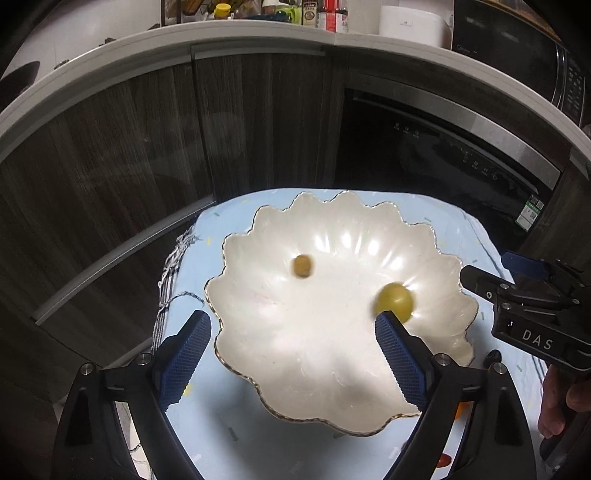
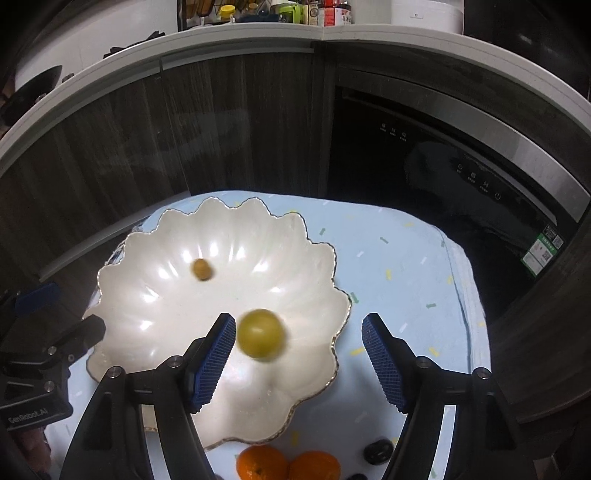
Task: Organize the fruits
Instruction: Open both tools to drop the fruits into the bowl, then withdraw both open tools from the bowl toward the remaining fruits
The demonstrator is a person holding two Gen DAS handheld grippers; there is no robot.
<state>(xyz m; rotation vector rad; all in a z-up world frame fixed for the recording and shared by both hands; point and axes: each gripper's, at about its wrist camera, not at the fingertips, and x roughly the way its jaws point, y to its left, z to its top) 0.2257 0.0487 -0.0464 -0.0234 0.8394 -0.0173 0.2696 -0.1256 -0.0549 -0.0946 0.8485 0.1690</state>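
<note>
A white scalloped bowl [image 1: 314, 350] [image 2: 177, 295] sits on a light blue cloth. Inside it lie a small brownish-yellow fruit [image 1: 303, 266] [image 2: 202, 269] and a larger yellow-green round fruit [image 1: 394, 301] [image 2: 261, 334], which looks blurred. My left gripper [image 1: 293, 354] is open over the bowl's near side, holding nothing. My right gripper [image 2: 299, 354] is open above the bowl's right rim, with the yellow-green fruit just inside its left finger and free of the pads. Two oranges [image 2: 288, 465] and a dark fruit [image 2: 377, 451] lie on the cloth below the bowl.
The light blue cloth [image 2: 406, 288] covers a small table in front of dark wood cabinets [image 1: 147, 166] and a black built-in appliance [image 1: 443, 155]. A counter above holds bottles and a white cooker [image 1: 413, 22]. The right gripper's body shows in the left wrist view [image 1: 532, 314].
</note>
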